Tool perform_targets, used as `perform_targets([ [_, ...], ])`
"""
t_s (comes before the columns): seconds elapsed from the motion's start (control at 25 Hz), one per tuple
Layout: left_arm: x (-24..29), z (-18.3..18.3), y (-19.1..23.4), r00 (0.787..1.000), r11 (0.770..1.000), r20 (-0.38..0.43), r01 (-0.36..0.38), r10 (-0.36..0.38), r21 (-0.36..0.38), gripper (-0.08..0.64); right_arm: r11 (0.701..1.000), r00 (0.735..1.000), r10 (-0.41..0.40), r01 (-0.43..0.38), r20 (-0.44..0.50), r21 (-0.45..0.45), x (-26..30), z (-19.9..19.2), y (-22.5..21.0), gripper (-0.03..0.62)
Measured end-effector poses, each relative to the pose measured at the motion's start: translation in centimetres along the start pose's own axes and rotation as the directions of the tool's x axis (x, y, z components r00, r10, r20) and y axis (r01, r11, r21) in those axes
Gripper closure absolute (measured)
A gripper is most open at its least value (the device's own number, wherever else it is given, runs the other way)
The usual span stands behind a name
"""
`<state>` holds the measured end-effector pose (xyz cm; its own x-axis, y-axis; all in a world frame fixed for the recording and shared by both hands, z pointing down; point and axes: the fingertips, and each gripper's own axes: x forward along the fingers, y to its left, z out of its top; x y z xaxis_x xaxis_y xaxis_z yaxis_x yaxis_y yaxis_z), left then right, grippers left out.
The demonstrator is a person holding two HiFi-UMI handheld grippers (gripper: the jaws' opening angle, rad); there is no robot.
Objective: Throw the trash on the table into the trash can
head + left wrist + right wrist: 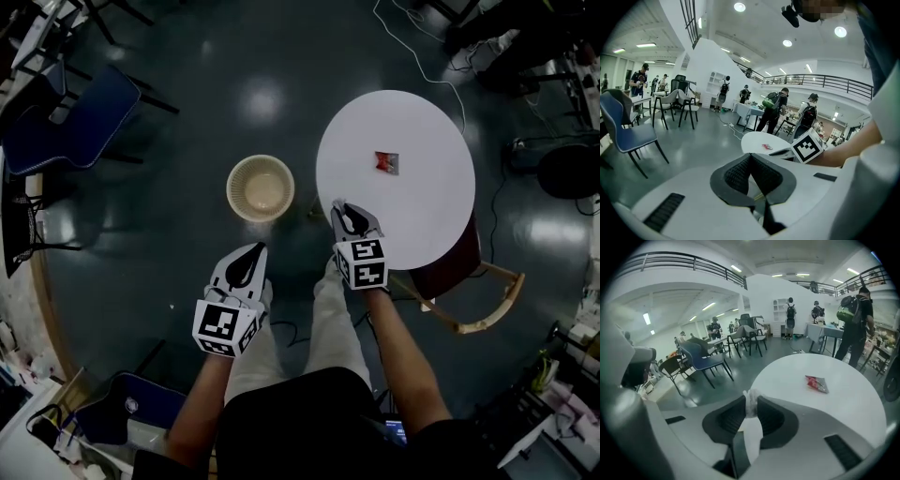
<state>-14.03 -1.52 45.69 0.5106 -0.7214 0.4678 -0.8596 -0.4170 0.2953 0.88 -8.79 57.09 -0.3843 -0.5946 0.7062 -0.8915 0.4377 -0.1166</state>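
A red snack wrapper (386, 162) lies near the middle of the round white table (422, 216); it also shows as the wrapper (767, 146) and the wrapper (816, 383) in both gripper views. A beige trash can (261, 187) stands on the floor left of the table. My right gripper (340, 205) hovers at the table's left edge, shut on a crumpled white tissue (751, 401) that sticks up between its pads. My left gripper (257, 248) hangs over the floor just below the can, jaws together with nothing seen between them (750, 157).
A wooden chair (487, 300) sits partly under the table's right side. Blue chairs (70, 117) stand at the far left, another blue chair (127, 408) is near my legs. Cables (422, 56) run across the floor beyond the table. People stand around desks (750, 112) farther off.
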Motion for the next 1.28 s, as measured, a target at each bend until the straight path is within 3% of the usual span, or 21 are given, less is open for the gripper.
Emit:
perform_targets([
  [0.56, 0.0, -5.6, 9.1, 0.999, 0.997, -0.013, -0.041, 0.040, -0.072, 0.551, 0.989, 0.991, 0.125, -0.128, -0.043, -0.079, 10.1, -0.6, 10.7, 0.505],
  [0.96, 3.0, -8.7, 14.7, 0.996, 0.992, -0.006, -0.086, 0.086, -0.088, 0.551, 0.983, 0.985, 0.152, -0.160, -0.086, -0.091, 16.9, -4.0, 13.1, 0.505],
  [1.28, 5.8, -13.1, 16.9, 0.995, 0.992, -0.031, -0.099, 0.097, -0.080, 0.551, 0.980, 0.982, 0.157, -0.168, -0.104, -0.109, 21.9, -7.1, 12.7, 0.505],
])
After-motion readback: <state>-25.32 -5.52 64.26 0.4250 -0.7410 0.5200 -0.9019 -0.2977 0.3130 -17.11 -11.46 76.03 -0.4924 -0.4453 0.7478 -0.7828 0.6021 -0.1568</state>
